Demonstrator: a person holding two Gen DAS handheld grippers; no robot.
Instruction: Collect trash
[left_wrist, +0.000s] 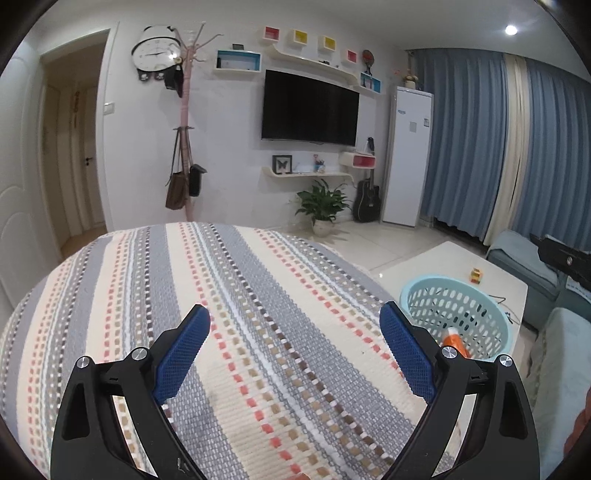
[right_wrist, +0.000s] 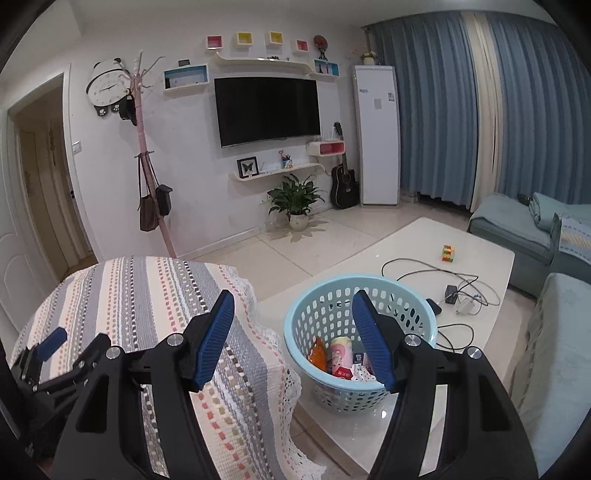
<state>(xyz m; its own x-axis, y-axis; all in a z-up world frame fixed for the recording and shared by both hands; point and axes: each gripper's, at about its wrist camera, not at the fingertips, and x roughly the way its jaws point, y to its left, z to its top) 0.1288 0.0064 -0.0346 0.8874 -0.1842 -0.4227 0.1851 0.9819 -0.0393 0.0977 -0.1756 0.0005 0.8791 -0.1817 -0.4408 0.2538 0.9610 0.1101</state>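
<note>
My left gripper (left_wrist: 294, 310) stands open above a striped woven cloth (left_wrist: 229, 295), with nothing between its blue pads. To its right is a light blue plastic basket (left_wrist: 443, 299) with an orange packet (left_wrist: 456, 341) inside. My right gripper (right_wrist: 293, 295) is open and empty, hovering over the cloth's lace edge (right_wrist: 273, 354) and the basket (right_wrist: 321, 314). In the basket lie an orange packet (right_wrist: 318, 352), a pink cup (right_wrist: 341, 354) and small red and white wrappers (right_wrist: 345, 373). The left gripper (right_wrist: 74, 345) shows low at the left of the right wrist view.
The basket stands on a white low table (right_wrist: 406, 236) that also holds tangled cables with a charger (right_wrist: 452, 293) and a small coloured cube (right_wrist: 448, 253). Grey-blue sofas (right_wrist: 517, 225) flank the table on the right. A potted plant (right_wrist: 295, 199) stands by the far wall.
</note>
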